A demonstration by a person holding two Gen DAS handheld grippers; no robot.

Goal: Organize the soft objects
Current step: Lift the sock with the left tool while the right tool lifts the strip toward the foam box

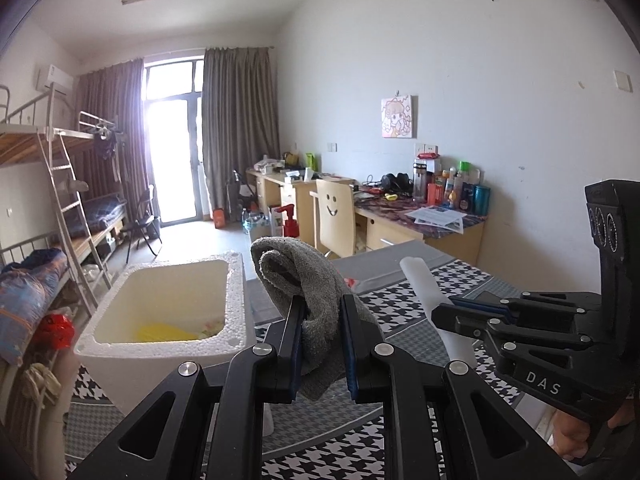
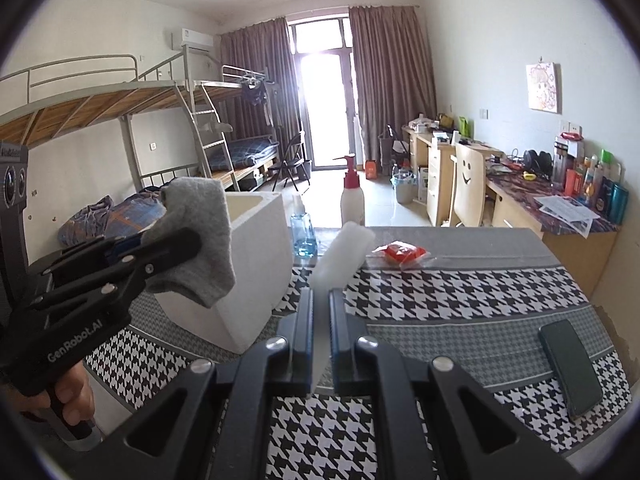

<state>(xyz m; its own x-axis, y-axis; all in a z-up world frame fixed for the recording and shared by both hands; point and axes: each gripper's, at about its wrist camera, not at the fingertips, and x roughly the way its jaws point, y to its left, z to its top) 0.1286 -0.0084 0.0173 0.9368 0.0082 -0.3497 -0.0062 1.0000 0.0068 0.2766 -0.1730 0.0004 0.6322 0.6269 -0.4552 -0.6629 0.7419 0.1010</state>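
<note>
A grey sock [image 1: 304, 276] hangs folded between the pads of my left gripper [image 1: 323, 300], which is shut on it just right of the white foam box [image 1: 236, 292]. The right wrist view shows that sock [image 2: 200, 240] and left gripper [image 2: 192, 240] lifted in front of the box [image 2: 264, 264]. My right gripper [image 2: 321, 294] is shut on a white foam roll [image 2: 344, 252] that sticks out forward over the houndstooth tablecloth [image 2: 460, 292]. From the left wrist, the right gripper [image 1: 440, 312] and the roll [image 1: 420, 280] appear to the right of the sock.
Something yellow [image 1: 160, 332] lies inside the box. A red packet [image 2: 400, 252], a blue bottle [image 2: 303, 232] and a red-capped pump bottle [image 2: 352, 196] stand near the table's far edge. A dark phone [image 2: 568, 364] lies at the right. Bunk beds and desks line the room.
</note>
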